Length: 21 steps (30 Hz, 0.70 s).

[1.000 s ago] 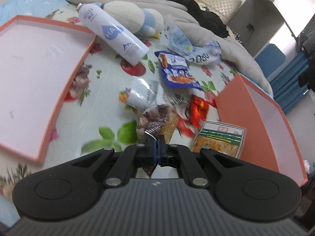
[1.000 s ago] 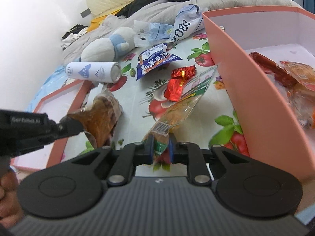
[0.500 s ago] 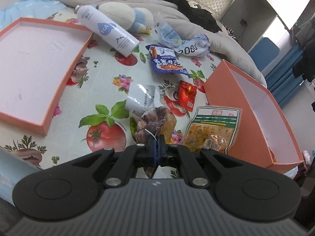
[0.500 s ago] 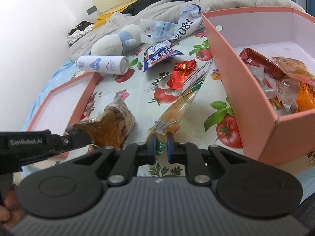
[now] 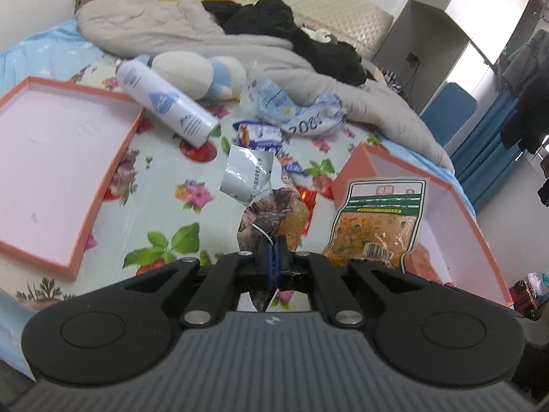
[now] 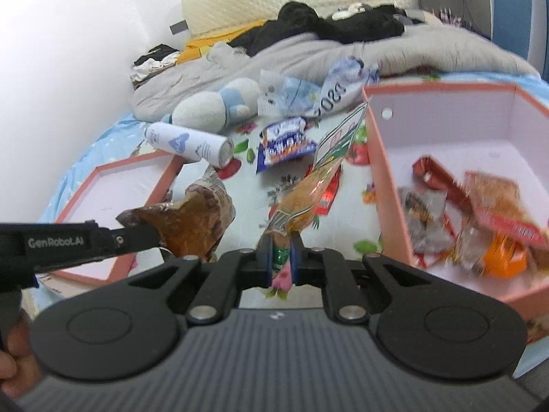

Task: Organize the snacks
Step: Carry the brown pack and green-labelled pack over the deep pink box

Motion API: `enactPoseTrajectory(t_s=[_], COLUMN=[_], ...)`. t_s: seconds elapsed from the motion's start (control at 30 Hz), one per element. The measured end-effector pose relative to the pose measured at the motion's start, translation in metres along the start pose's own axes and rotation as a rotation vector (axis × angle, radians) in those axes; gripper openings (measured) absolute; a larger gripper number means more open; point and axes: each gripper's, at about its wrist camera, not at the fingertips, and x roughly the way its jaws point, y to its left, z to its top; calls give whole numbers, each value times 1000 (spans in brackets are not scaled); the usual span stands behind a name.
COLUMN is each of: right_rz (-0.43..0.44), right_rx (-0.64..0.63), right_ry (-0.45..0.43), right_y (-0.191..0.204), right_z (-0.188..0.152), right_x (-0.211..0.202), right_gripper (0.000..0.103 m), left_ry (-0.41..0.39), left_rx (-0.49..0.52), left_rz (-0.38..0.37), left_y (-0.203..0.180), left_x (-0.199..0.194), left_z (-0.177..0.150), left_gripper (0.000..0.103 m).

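Observation:
My left gripper (image 5: 272, 254) is shut on a brown snack bag (image 5: 271, 213) with a silver top and holds it above the bed. It also shows in the right wrist view (image 6: 195, 219), clamped by the left gripper (image 6: 151, 235). My right gripper (image 6: 281, 257) is shut on a green and orange snack pouch (image 6: 315, 185), held in the air left of the pink box (image 6: 381, 171). The pouch also shows in the left wrist view (image 5: 381, 219). The box (image 5: 456, 206) holds several snack packets (image 6: 480, 213). A blue snack bag (image 6: 284, 144) and a red packet (image 6: 327, 199) lie on the bed.
The pink box lid (image 5: 51, 158) lies at the left on the floral sheet. A white spray can (image 5: 164, 103), a plush toy (image 5: 202, 75), crumpled blue-white wrappers (image 5: 298, 110) and a grey blanket (image 5: 171, 27) lie further back. The bed edge is near me.
Both grippers have lifted their bags off the sheet and risen. The right gripper's pouch has swung closer to the pink box.

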Motion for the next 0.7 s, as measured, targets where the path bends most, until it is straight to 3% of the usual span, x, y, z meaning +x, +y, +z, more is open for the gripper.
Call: enactPoseTrajectory(t_s=[0.2, 0.7], right_rz=[-6, -65], right_rx=[-75, -66], right_ry=[-17, -131], right_y=[1, -35], right_z=[21, 69], right_x=[-13, -52], right_gripper=[12, 12], left_ry=[-30, -128], left_rx=[20, 86], left_rz=[-6, -125], left_y=[-17, -84], left_x=[-6, -29], left_z=[20, 71], left_gripper=[2, 2])
